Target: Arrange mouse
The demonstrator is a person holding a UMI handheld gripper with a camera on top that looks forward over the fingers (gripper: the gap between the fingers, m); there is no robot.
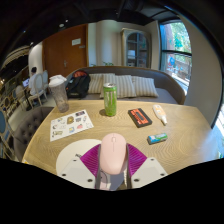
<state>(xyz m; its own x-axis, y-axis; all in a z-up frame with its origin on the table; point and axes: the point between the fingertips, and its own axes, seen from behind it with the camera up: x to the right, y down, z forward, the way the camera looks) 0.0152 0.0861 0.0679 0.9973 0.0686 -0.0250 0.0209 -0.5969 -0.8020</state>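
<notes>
A pale pink, rounded plastic mouse (114, 153) is held between the two fingers of the gripper (113, 166), the magenta pads (92, 157) being pressed against both its flanks; the jaws are thus closed narrowly on it, and it appears to be carried just above the light wooden round table (60, 150), though contact with the surface cannot be ruled out. The hold along the sides is judged to keep its long axis pointing to 12 o'clock, so that it can be set down straight.

Open tabletop is left directly ahead of the mouse, towards 12 o'clock. At 10 o'clock a printed paper sheet (71, 124) is laid flat. At 2 o'clock a small teal object (157, 138) rests near the table's edge. Farther off, at 12 o'clock, a tall green can (110, 99) stands upright, and a flat red-and-black rectangular item (140, 117) with a thin white stick-like thing (160, 114) beside it is placed at 1 o'clock. The central clearing is judged the safest spot; the can could be toppled if the reach is overlong.
</notes>
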